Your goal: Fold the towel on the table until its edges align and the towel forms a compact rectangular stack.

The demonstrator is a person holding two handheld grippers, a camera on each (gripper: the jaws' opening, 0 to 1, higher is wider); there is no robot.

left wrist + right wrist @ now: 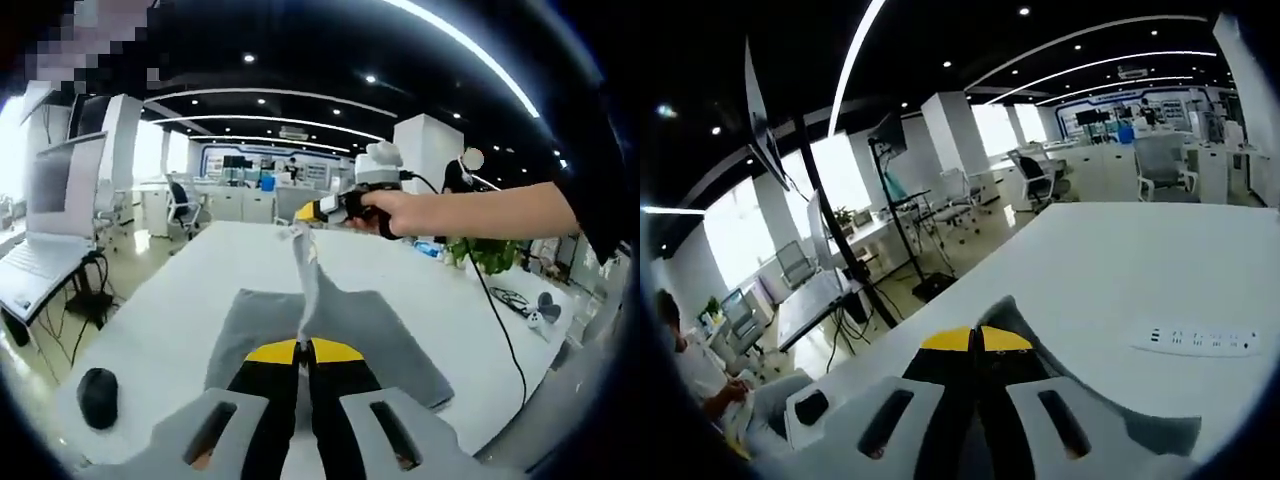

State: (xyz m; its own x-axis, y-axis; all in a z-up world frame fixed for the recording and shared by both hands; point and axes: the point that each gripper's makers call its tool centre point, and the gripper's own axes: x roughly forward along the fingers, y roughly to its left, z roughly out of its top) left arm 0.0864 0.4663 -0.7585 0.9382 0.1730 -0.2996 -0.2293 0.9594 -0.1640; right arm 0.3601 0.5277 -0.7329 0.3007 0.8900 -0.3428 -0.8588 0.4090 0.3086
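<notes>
Two grippers pinch the grey towel (330, 330) on the white table (180, 300): the left gripper (304, 352), jaws closed narrow on a near edge, and the right gripper (312, 212), held by a hand (392, 210) beyond the towel's far side, jaws shut on a corner lifted into a thin peak. In the right gripper view the jaws of the right gripper (976, 340) meet on grey cloth, with a power strip (1200, 340) beside the towel. Risk, I judge: uneven pulling could slip the thin corner free or skew the fold, leaving misaligned edges; a black mouse (98, 396) lies near the towel's left side
</notes>
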